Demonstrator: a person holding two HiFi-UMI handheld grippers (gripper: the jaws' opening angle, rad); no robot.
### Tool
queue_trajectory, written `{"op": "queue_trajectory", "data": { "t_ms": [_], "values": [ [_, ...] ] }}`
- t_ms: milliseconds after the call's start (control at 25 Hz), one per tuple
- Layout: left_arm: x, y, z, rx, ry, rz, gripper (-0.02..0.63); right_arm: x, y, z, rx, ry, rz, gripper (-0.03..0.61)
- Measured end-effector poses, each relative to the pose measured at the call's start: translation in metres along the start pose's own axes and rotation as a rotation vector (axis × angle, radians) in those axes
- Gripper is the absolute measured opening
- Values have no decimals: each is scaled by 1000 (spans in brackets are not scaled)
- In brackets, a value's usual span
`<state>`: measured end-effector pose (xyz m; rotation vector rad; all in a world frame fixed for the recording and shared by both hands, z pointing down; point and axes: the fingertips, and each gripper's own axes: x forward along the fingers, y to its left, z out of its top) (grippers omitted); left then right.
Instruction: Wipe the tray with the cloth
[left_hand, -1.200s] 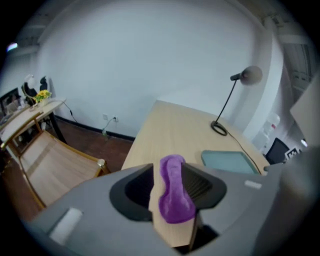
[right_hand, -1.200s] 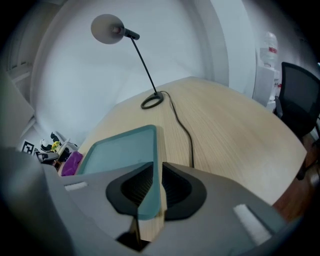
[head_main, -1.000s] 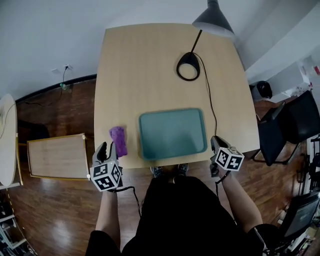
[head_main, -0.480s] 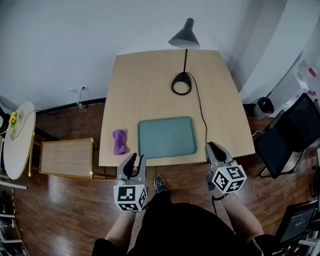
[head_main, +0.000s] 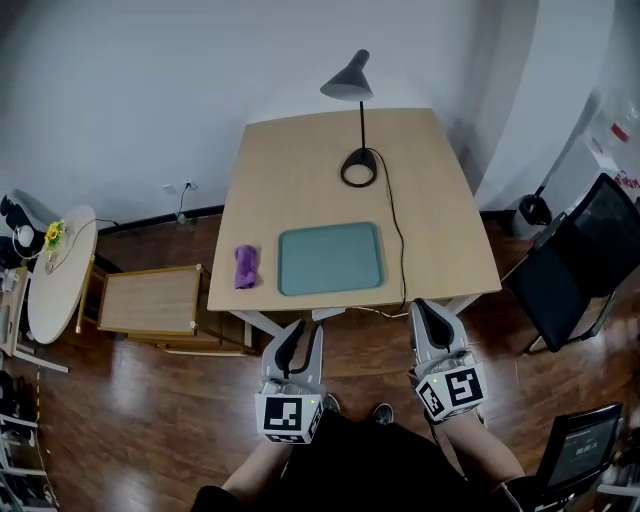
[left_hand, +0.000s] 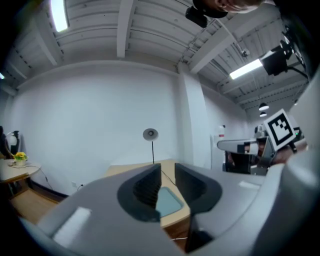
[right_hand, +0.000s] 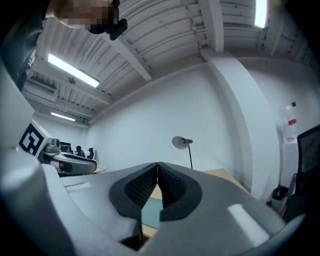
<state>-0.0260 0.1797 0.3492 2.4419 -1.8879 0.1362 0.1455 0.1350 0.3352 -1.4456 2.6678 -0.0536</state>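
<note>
Head view: only print is the black-and-white square markers on both gripper cubes. Teal tray (head_main: 330, 258) lies flat near the table (head_main: 300, 170) front edge, nothing in it. Purple cloth (head_main: 245, 266) lies bunched on the table just left of the tray, apart from it. Desk lamp (head_main: 346, 84) stands behind the tray. Left gripper (head_main: 299, 330) and right gripper (head_main: 425, 308) hang over the wood floor, short of the table, well apart from the cloth. Left gripper view: jaws closing, narrow gap, nothing between; the tray shows far behind the gap. Ceiling strip lights show only here. Right gripper view: jaws clenched together, empty. The cloth shows in the head view only.
</note>
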Motion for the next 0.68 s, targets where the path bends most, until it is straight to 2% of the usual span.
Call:
{"op": "queue_trajectory", "data": {
  "t_ms": [200,320,680],
  "values": [
    [-24,13,-1,-13,-28,-9,106,-6,10,14,-19,-27,-50,5],
    [-34,23,10,5,-52,-5,105,-7,18,18,-32,-27,-63,5],
    [-55,47,4,-18,-50,16,100,-5,56,18,-108,-7,-32,5]
  ]
}}
